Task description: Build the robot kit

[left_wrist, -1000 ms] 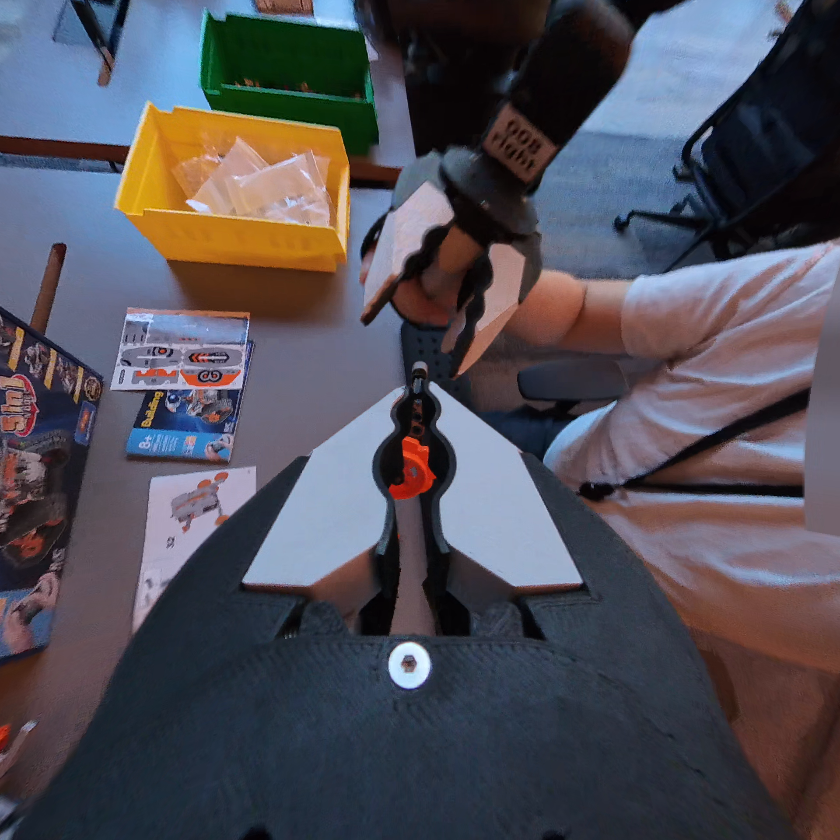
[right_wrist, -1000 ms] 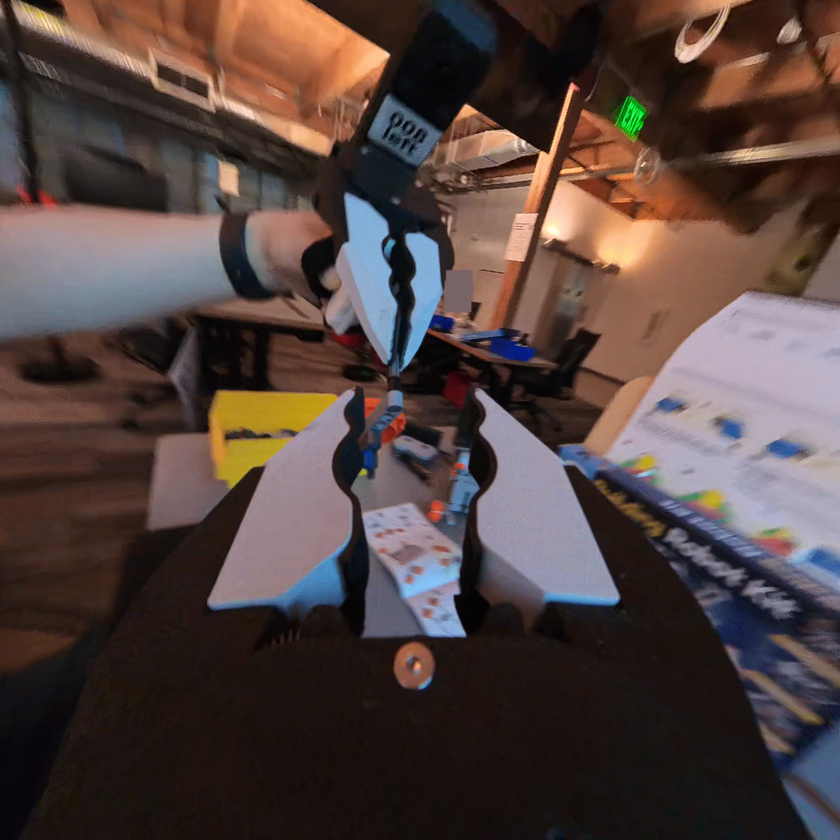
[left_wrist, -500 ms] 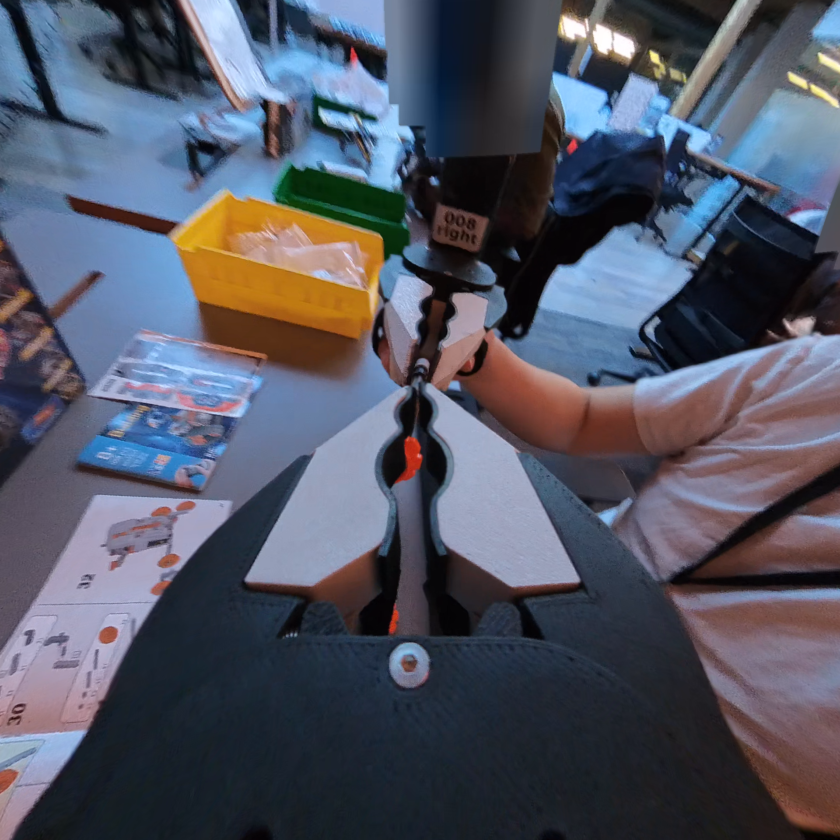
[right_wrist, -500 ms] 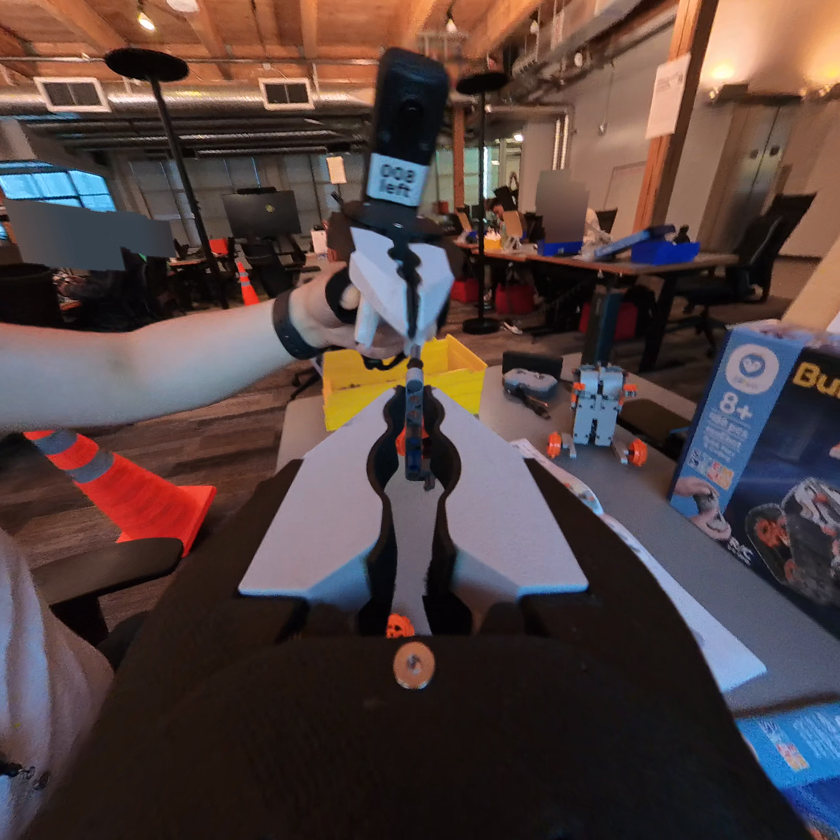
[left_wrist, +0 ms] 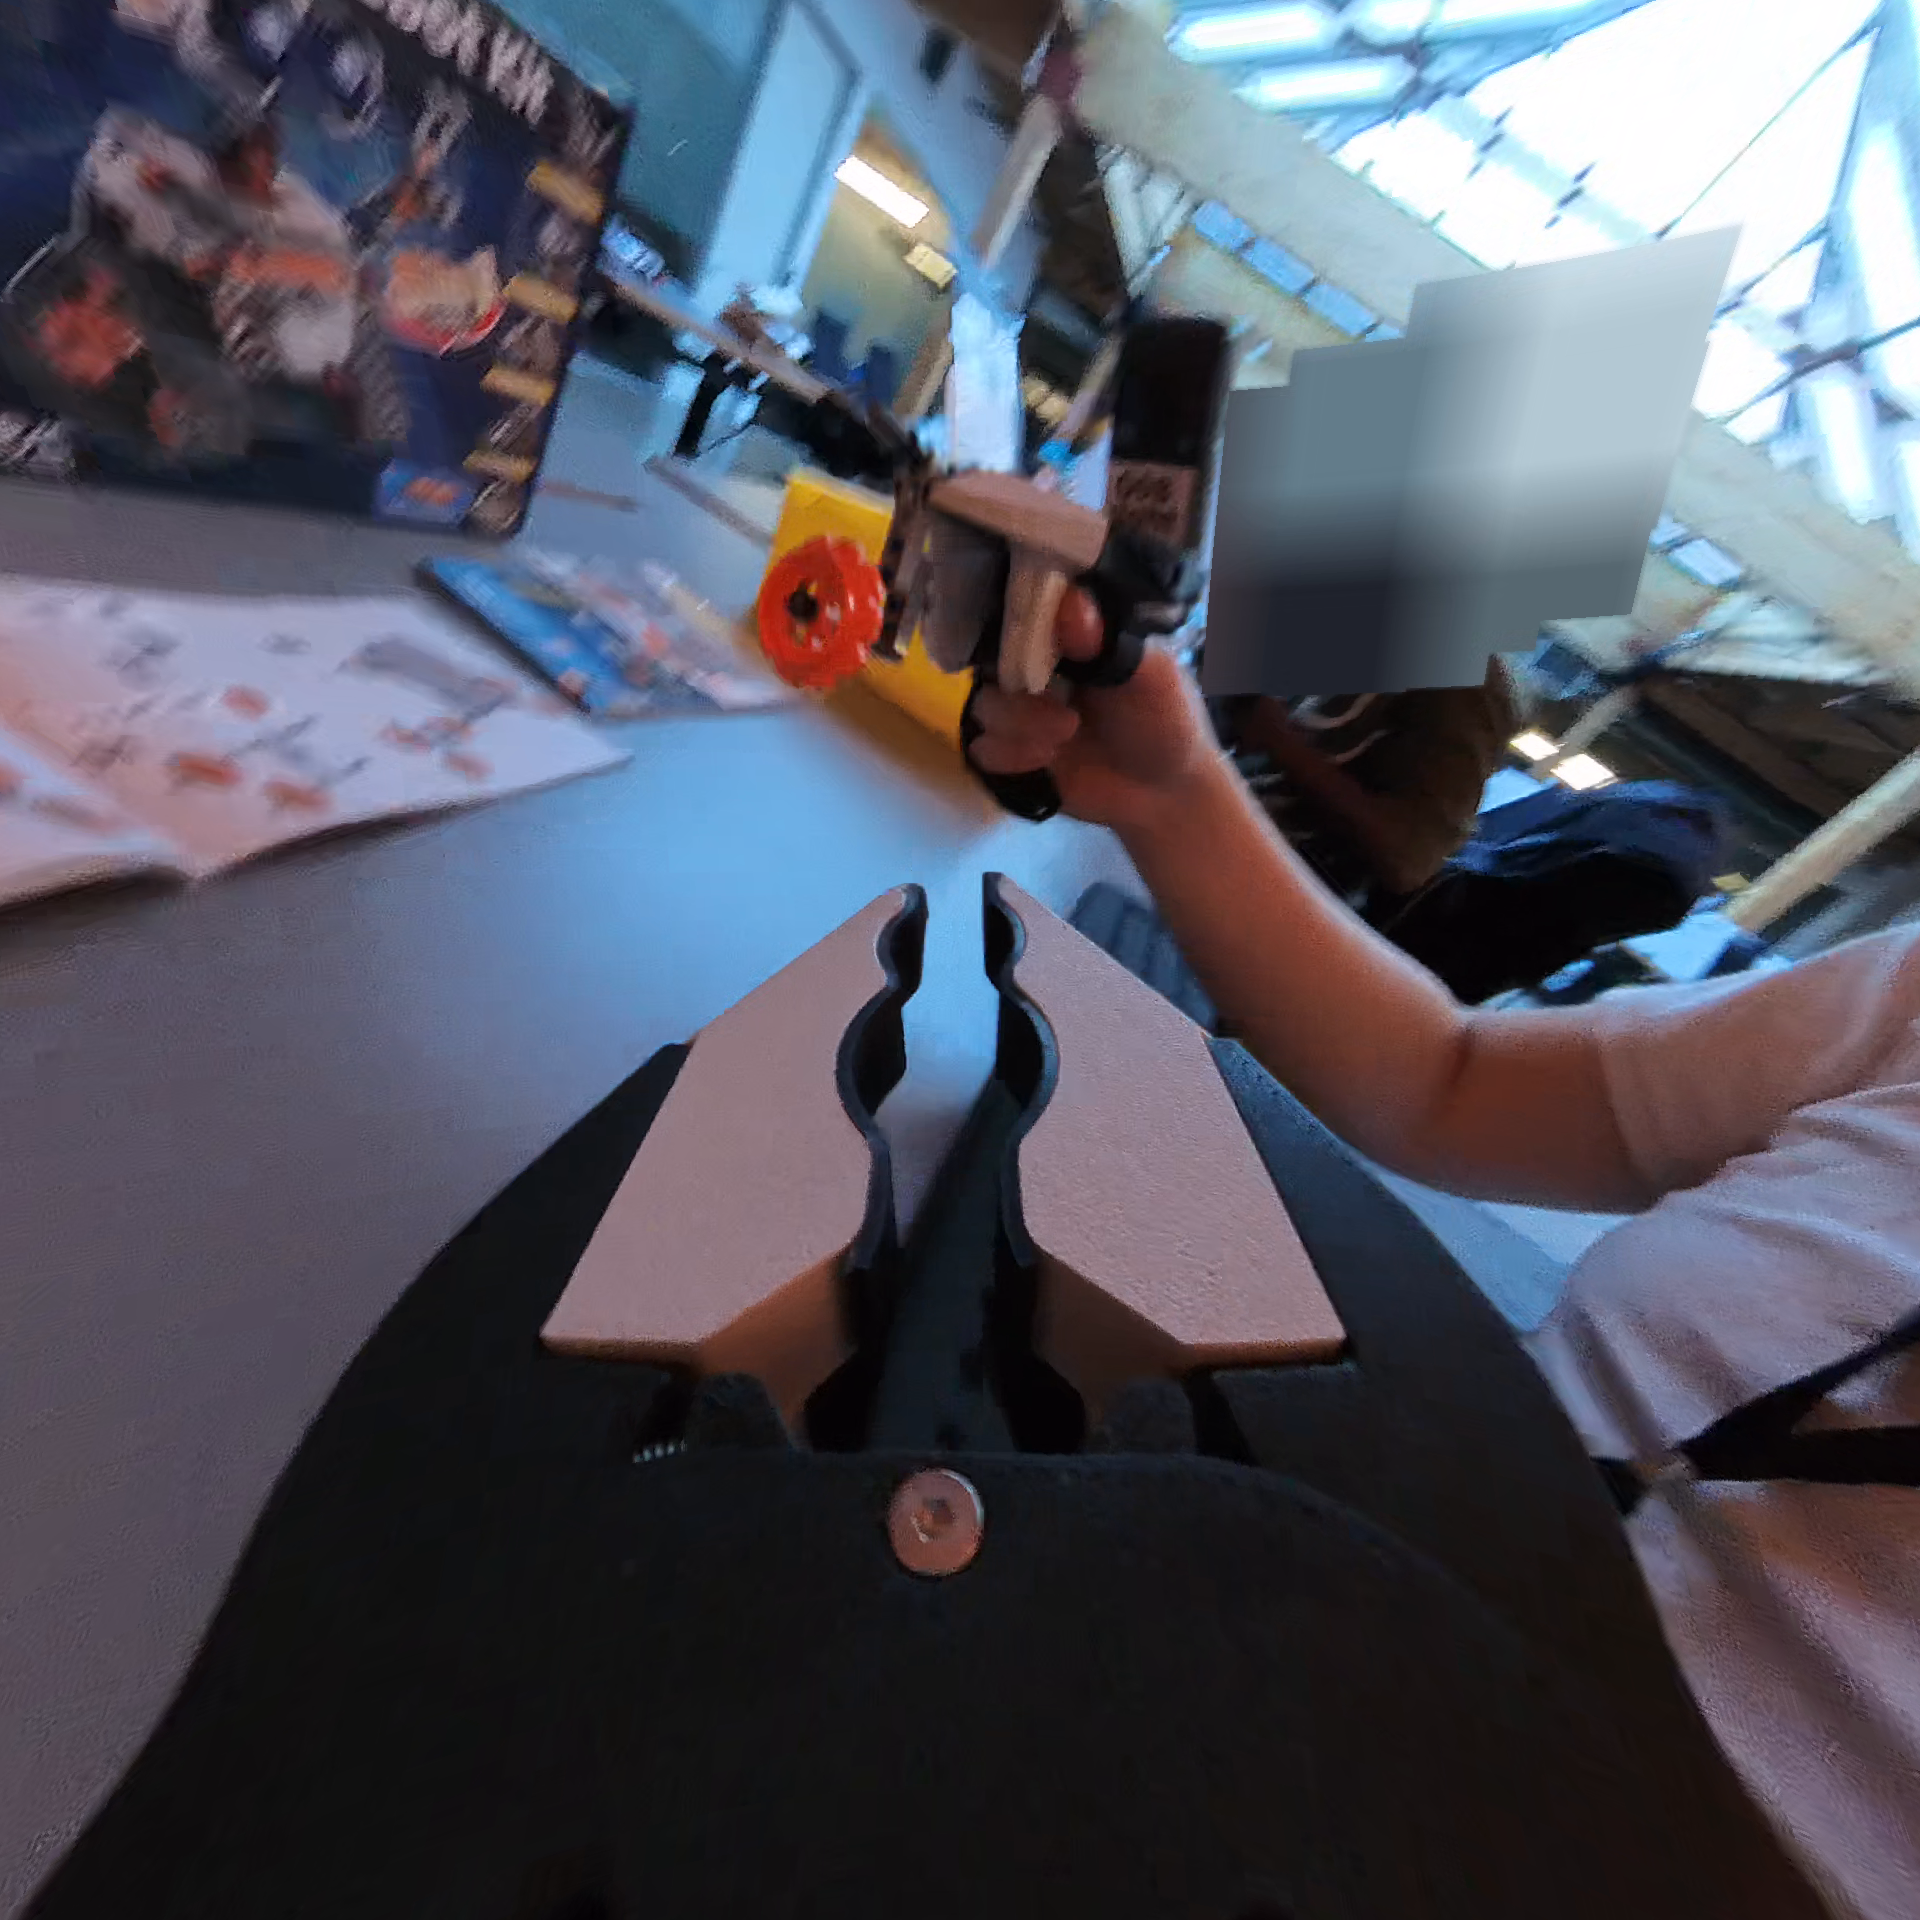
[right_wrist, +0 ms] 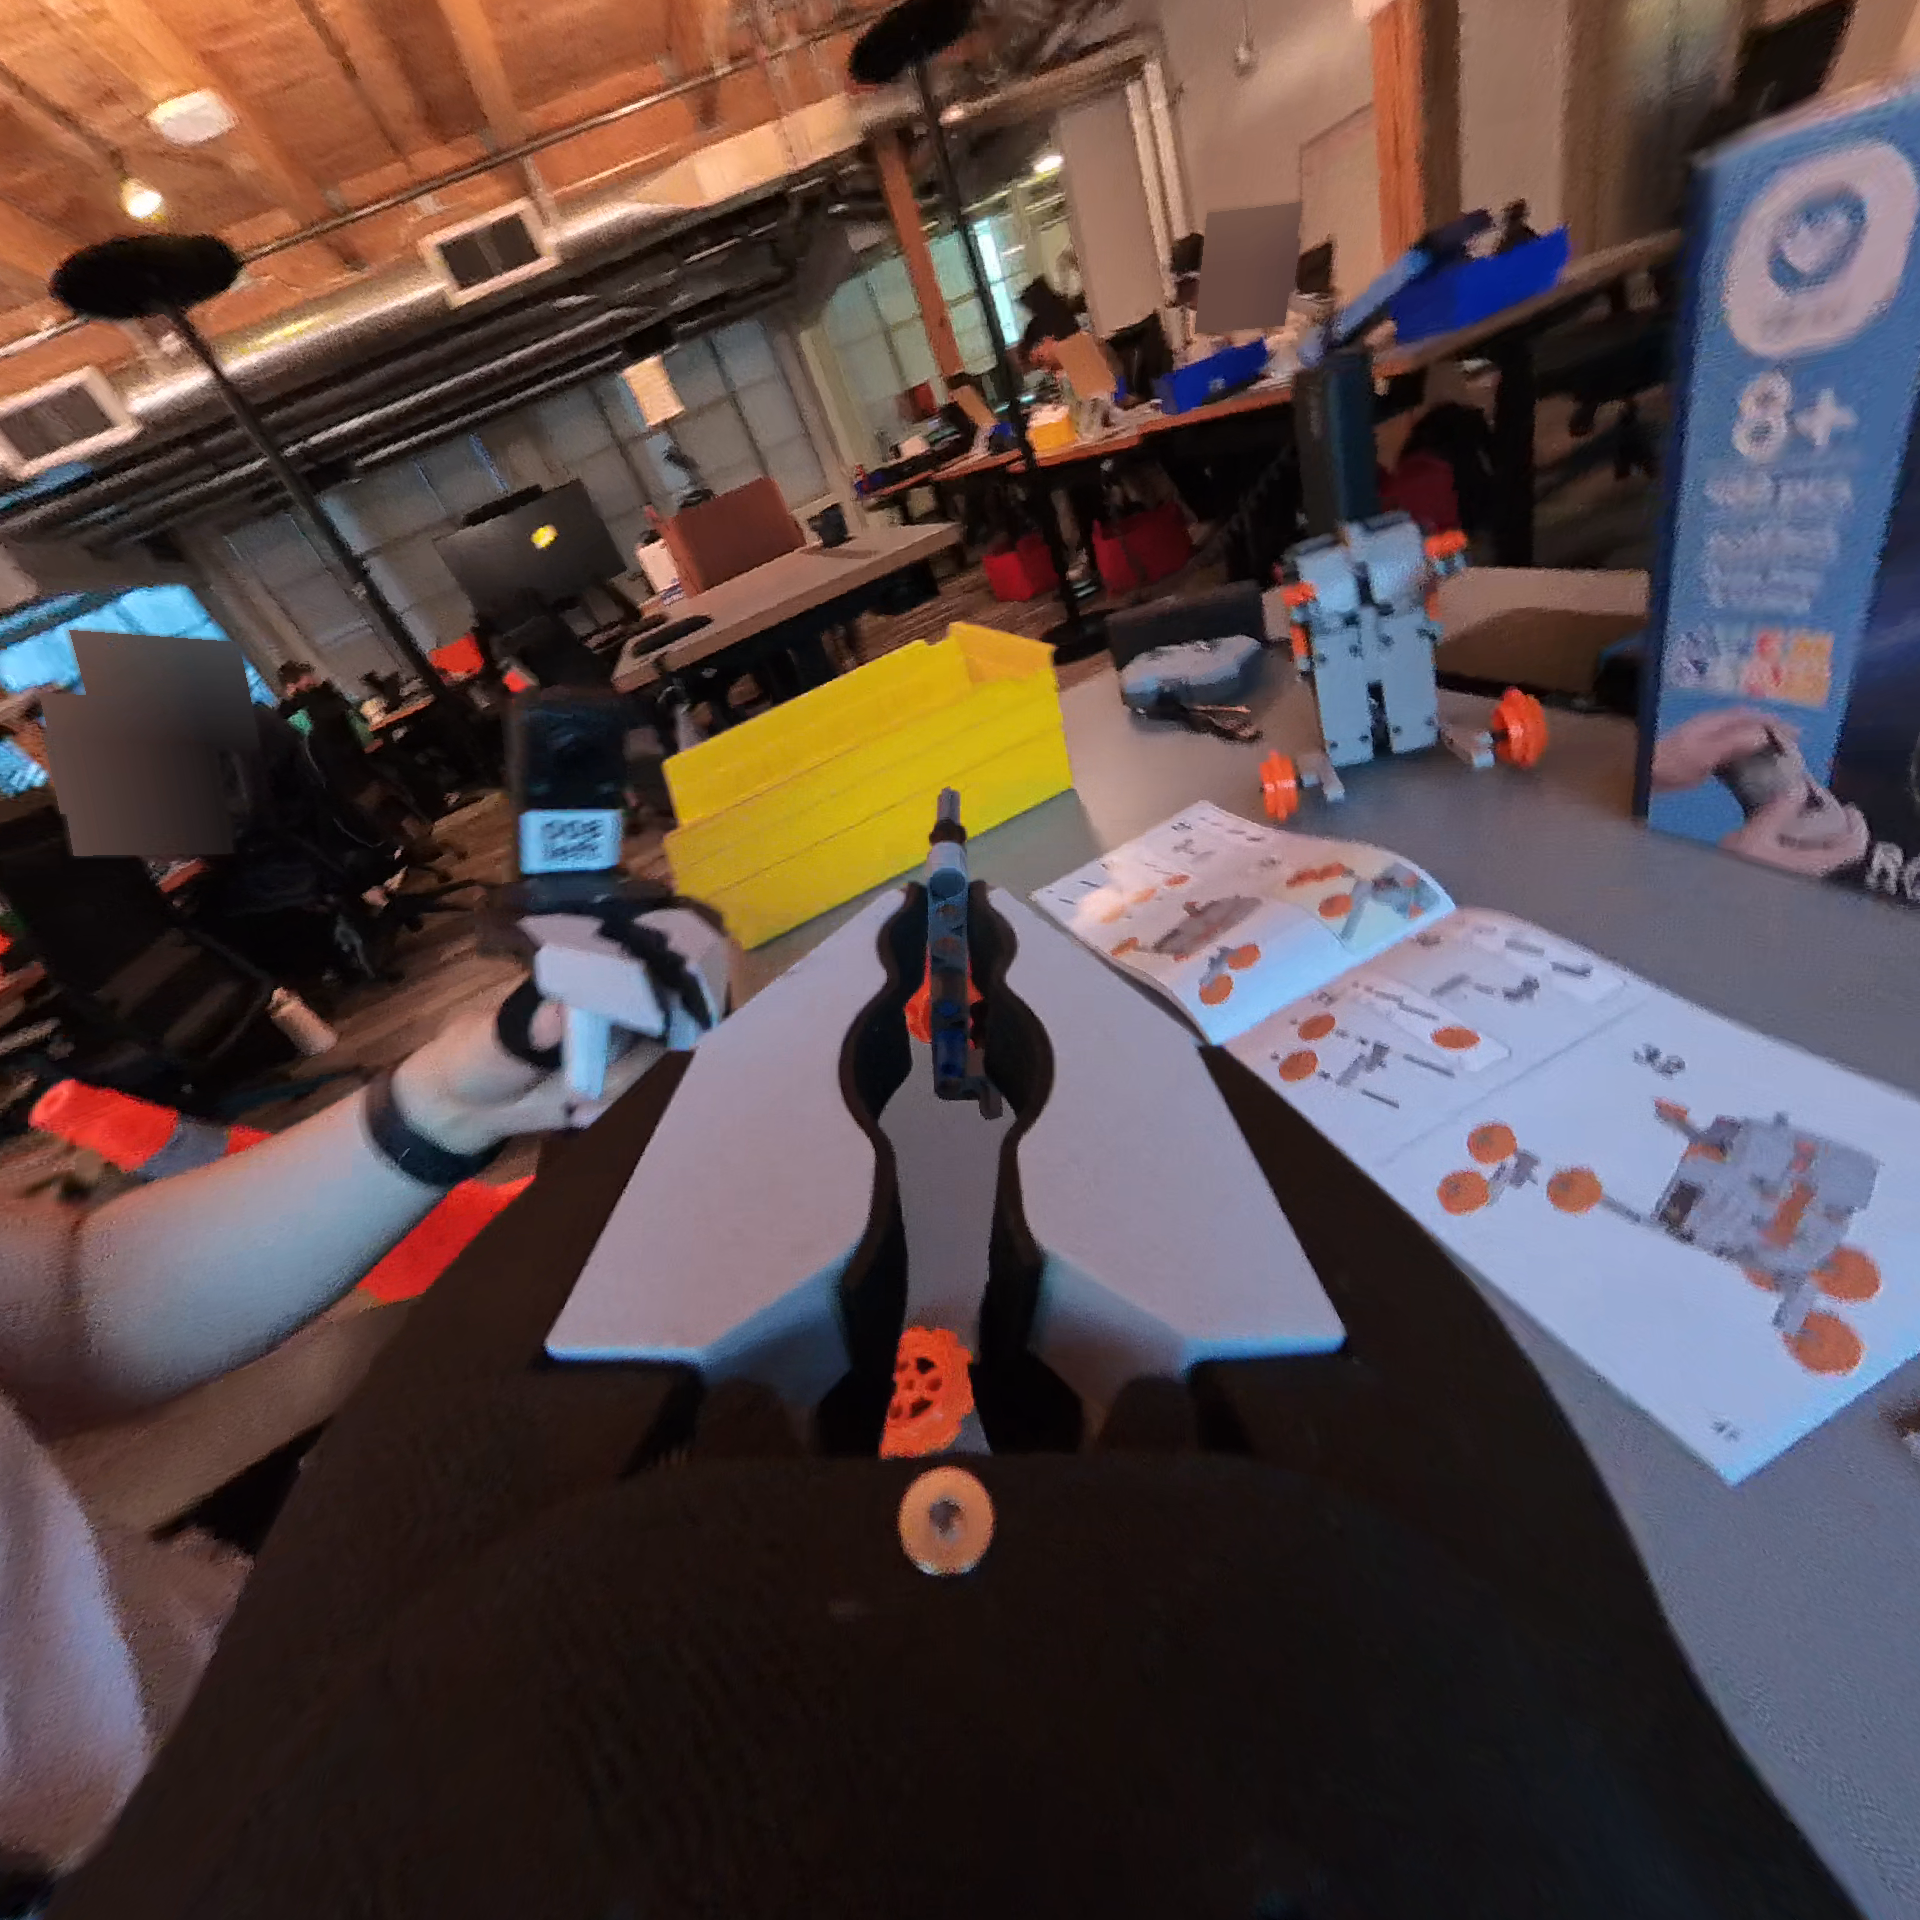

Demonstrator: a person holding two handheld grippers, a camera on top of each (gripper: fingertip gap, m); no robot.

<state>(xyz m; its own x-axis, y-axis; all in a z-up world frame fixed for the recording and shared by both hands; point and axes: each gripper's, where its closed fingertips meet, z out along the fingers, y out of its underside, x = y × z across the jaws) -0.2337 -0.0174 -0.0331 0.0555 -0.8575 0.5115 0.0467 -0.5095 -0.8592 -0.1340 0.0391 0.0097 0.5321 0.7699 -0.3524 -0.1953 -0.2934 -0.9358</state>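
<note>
The right gripper (right_wrist: 951, 914) points level over the table (left_wrist: 312, 1091), jaws closed on a slim grey-and-blue beam assembly (right_wrist: 948, 966) carrying an orange gear (left_wrist: 821, 611). The left gripper (left_wrist: 953, 904) sits low beside it, fingers slightly parted, empty. Half a second ago both clamped the assembly tip to tip; now the left has let go and pulled clear

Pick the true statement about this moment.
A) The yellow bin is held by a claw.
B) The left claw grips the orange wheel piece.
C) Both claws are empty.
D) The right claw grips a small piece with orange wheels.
D: the right claw pinches the wheeled piece; the left claw is empty.
</note>
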